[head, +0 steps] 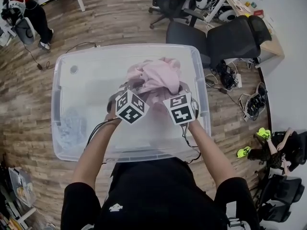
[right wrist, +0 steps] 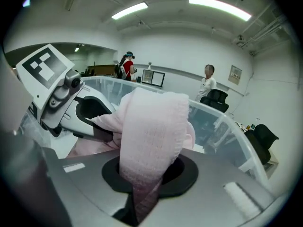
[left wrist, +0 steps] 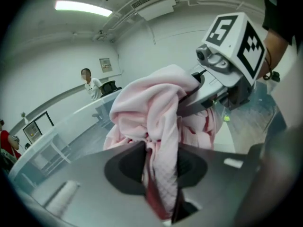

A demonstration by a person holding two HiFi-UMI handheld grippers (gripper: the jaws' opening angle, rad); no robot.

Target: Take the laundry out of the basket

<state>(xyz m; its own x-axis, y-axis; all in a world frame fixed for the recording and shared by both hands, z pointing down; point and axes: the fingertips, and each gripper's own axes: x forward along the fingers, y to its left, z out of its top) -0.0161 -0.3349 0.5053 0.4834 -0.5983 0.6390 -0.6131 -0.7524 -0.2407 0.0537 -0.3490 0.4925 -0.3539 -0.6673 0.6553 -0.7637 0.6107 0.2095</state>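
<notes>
A pink garment (head: 154, 76) is bunched up over the clear plastic basket (head: 56, 85), right of its middle. Both grippers hold it from the near side. In the left gripper view, my left gripper (left wrist: 161, 167) is shut on a fold of the pink garment (left wrist: 151, 108), which runs down between the jaws. The right gripper view shows my right gripper (right wrist: 144, 176) shut on another thick fold of the pink garment (right wrist: 154, 126). The two marker cubes sit side by side, with the left gripper (head: 130, 94) and the right gripper (head: 181, 92) close together.
A grey-blue piece of laundry (head: 72, 126) lies in the basket's near left corner. Black office chairs (head: 230, 37) stand beyond the basket at the right. Cables and shoes (head: 252, 143) lie on the wooden floor at right. A person (head: 26, 13) stands far left.
</notes>
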